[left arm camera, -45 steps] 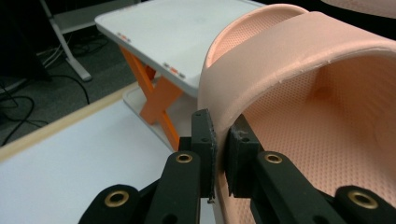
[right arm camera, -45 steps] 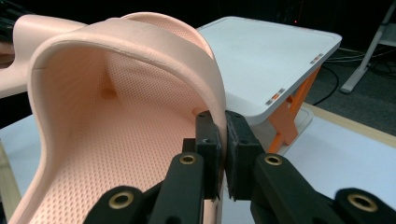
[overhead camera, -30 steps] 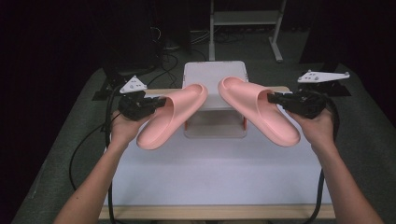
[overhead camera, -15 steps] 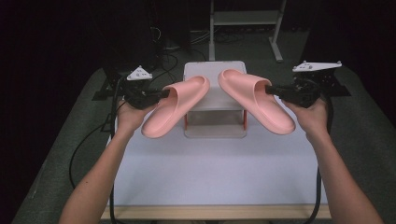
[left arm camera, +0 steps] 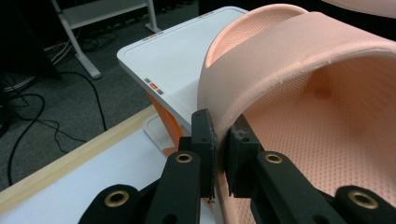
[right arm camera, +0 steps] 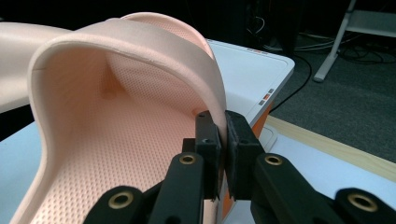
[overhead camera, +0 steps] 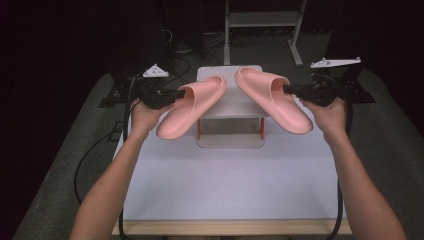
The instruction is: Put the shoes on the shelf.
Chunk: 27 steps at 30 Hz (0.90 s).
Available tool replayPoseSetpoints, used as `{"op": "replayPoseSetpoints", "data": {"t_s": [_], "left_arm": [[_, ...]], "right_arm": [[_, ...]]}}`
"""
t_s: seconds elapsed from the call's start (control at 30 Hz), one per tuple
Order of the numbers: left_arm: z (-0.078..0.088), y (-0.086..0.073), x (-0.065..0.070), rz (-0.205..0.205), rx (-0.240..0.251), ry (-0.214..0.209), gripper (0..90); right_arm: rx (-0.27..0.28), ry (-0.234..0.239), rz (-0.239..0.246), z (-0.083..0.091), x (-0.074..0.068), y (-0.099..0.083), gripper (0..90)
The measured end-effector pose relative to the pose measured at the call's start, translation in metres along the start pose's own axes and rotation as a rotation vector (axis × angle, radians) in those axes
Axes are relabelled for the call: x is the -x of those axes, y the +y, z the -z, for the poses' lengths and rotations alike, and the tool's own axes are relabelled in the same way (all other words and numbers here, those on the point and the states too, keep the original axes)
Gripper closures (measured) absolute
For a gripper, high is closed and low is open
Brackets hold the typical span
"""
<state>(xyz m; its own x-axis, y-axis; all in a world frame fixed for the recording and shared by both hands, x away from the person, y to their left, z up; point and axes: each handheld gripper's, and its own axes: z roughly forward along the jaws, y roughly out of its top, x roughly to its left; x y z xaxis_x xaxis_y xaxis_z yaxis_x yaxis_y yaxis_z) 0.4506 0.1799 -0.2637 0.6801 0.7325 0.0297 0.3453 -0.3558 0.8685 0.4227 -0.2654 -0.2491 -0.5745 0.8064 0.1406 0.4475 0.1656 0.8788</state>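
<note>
Two pink slide slippers hang in the air over the back of the table. My left gripper (overhead camera: 173, 94) is shut on the strap edge of the left slipper (overhead camera: 192, 107), toe pointing toward the person. My right gripper (overhead camera: 291, 89) is shut on the strap edge of the right slipper (overhead camera: 274, 97). In the left gripper view the pads (left arm camera: 204, 135) pinch the strap of the slipper (left arm camera: 303, 93). The right gripper view has that gripper (right arm camera: 223, 128) clamped the same way on its slipper (right arm camera: 116, 107). Both heels sit above a white stand (overhead camera: 232, 100).
The white stand with orange sides (left arm camera: 173, 60) rests at the back centre of the white table (overhead camera: 225, 185), which has a wooden front edge. Cables lie on the dark floor at left (overhead camera: 95, 150). A white metal frame (overhead camera: 260, 20) stands behind the table.
Both hands have carried the slippers away from the person toward the white stand and a little higher. The grips have not changed.
</note>
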Motion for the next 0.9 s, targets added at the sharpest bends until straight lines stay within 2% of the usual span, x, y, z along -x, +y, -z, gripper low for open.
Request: {"op": "replayPoseSetpoints", "data": {"t_s": [0.4,0.53,0.7,0.8,0.9], "left_arm": [[-0.029,0.009,-0.015,0.031,-0.041,0.023,83.6],[-0.038,0.012,-0.020,0.042,-0.055,0.036,83.6],[-0.048,0.015,-0.025,0.074,-0.044,0.044,83.7],[-0.056,0.019,-0.027,0.068,-0.067,0.065,83.6],[-0.061,0.021,-0.028,0.083,-0.066,0.072,83.6]], "right_arm": [[-0.057,-0.055,-0.019,-0.039,0.008,0.014,84.7],[-0.062,-0.072,-0.028,-0.051,0.012,0.018,84.7],[-0.072,-0.093,-0.042,-0.061,0.016,0.021,84.7],[-0.078,-0.113,-0.058,-0.072,0.019,0.023,84.7],[-0.082,-0.126,-0.069,-0.081,0.021,0.024,84.7]]}}
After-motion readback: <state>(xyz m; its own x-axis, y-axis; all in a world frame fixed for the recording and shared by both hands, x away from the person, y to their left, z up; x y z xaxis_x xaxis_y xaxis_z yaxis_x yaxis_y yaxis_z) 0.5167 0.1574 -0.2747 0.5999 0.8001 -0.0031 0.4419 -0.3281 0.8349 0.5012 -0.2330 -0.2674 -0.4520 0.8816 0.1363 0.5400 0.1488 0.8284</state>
